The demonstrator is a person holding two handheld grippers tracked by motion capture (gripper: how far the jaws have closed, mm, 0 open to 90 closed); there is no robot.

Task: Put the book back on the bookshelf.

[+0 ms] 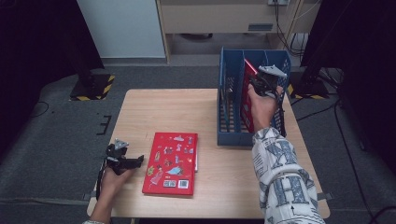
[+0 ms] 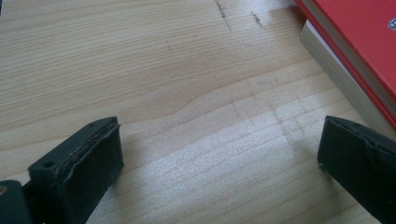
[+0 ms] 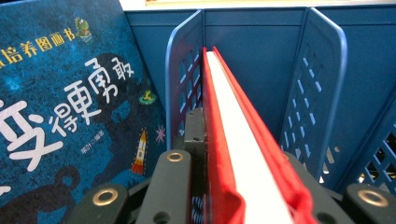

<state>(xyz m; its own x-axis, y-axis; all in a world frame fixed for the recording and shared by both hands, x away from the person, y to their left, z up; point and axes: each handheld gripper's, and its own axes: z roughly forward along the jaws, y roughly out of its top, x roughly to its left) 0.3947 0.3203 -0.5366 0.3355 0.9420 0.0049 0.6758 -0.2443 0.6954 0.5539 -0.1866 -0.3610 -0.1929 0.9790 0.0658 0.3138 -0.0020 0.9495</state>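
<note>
Bench: pale wooden bench on a dark grey floor, with black stands at both sides.
Rack: blue slotted file rack standing at the bench's far right part.
Right tool: right tool clamped tight on the upright red book, 1 jaw on each cover, page edges facing it.
Held book: stands between 2 blue dividers in the rack; a blue picture book fills the next slot.
Left tool: left tool rests low over bare wood, jaws wide apart, holding nothing.
Second book: flat red book lies just beside the left tool.
</note>
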